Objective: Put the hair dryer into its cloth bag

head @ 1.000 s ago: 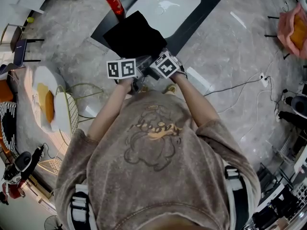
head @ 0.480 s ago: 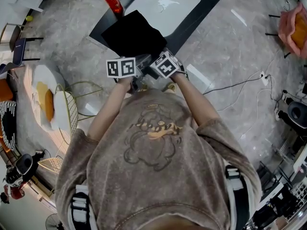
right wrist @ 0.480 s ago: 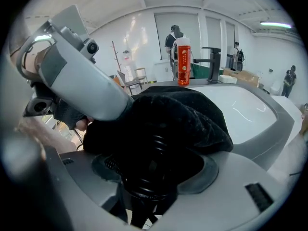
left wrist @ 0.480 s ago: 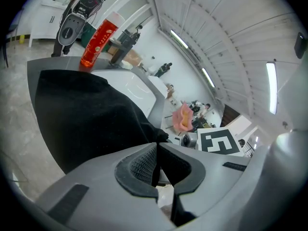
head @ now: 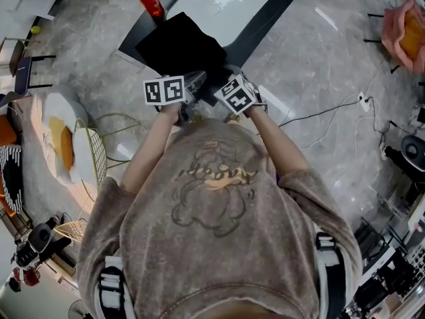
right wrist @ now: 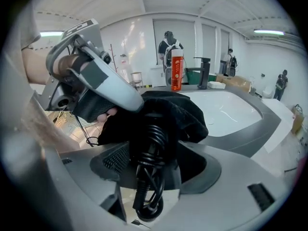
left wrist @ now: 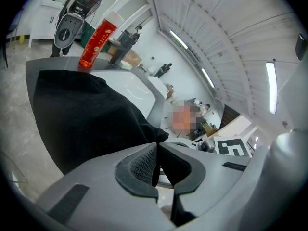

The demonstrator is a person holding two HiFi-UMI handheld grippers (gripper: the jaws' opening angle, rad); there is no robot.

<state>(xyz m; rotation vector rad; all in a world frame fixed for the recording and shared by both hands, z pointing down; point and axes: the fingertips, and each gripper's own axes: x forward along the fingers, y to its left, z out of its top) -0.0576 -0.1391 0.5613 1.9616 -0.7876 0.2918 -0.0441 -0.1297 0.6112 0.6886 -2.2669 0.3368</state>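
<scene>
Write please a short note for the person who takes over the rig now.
Left tool: shut on the edge of the black cloth bag.
Right tool: open, jaws just opened wider; the coiled cord hangs between them, not pinched.
Done: dryer body out of sight, probably in the bag.
To do: push the cord in, close the bag.

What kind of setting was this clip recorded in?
Probably a mock bathroom corner inside a big studio or lab hall: a white basin sunk in a dark counter, loose cables trailing across the stone-look floor, and strip lights on a high panelled ceiling.
</scene>
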